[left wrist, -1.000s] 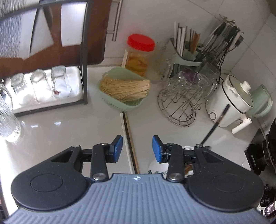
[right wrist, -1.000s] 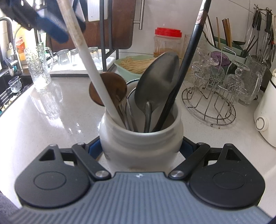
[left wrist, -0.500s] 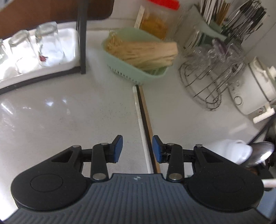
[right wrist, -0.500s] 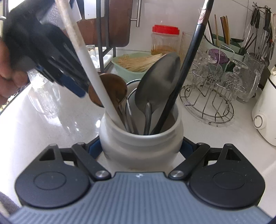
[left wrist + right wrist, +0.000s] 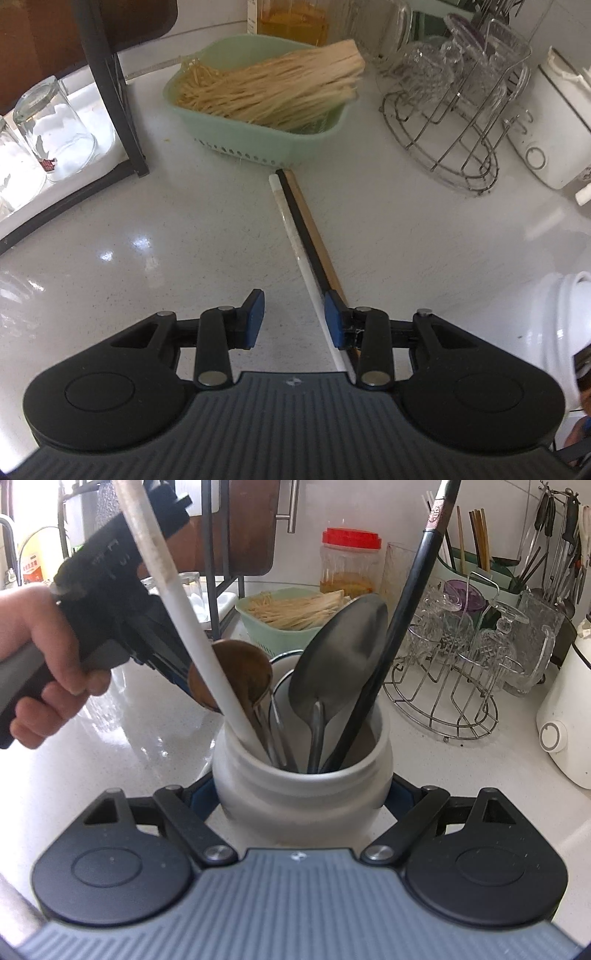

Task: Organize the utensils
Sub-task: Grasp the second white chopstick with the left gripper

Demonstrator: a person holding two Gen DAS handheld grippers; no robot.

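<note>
The left gripper [image 5: 291,319] hangs half open and empty just over the counter [image 5: 147,221], its right pad beside three chopsticks [image 5: 299,229] lying side by side near the green basket [image 5: 258,140]. The right gripper [image 5: 301,797] is clamped on the white jar [image 5: 299,794] of spoons and ladles. This looks like the pick-up step: centre the open jaws over the sticks, then close.
</note>
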